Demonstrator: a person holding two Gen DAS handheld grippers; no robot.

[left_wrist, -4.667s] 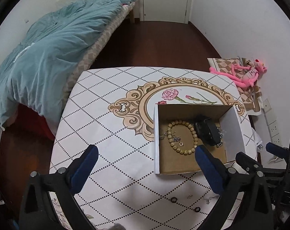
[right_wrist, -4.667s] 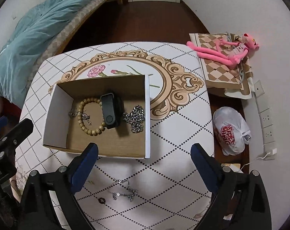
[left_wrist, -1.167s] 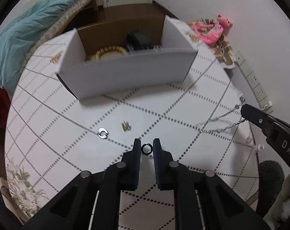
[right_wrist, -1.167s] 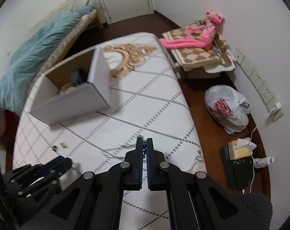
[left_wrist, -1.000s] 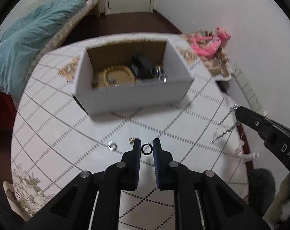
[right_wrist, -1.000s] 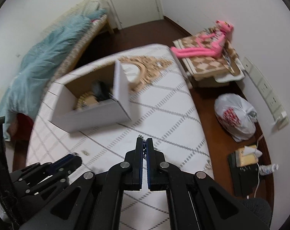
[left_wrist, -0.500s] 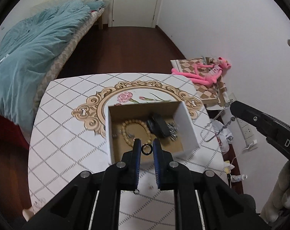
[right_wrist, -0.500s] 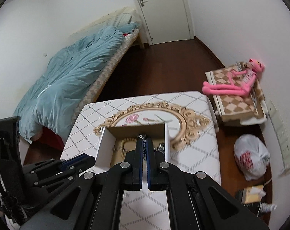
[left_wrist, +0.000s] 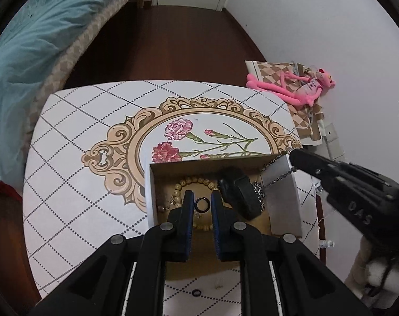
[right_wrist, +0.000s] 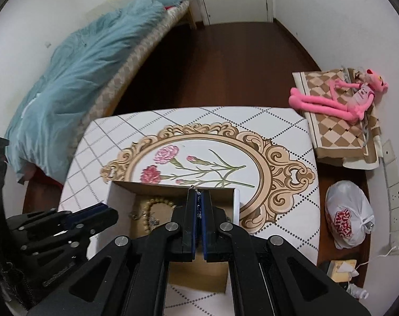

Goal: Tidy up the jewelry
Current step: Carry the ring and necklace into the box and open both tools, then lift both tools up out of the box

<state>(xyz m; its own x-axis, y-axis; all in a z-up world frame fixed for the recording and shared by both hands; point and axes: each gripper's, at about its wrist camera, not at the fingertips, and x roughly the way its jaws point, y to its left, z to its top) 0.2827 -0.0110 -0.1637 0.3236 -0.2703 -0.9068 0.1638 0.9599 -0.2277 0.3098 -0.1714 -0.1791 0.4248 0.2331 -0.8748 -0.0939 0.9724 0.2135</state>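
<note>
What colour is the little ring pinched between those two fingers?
The ring looks black, held in the left gripper over the box; clearest in the left wrist view.

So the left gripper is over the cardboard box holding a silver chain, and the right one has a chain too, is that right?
Not quite. The left gripper holds a small black ring between its jaws, not a chain; the left wrist view shows it. It is over the cardboard box, and the right gripper does have a silver chain.
</note>
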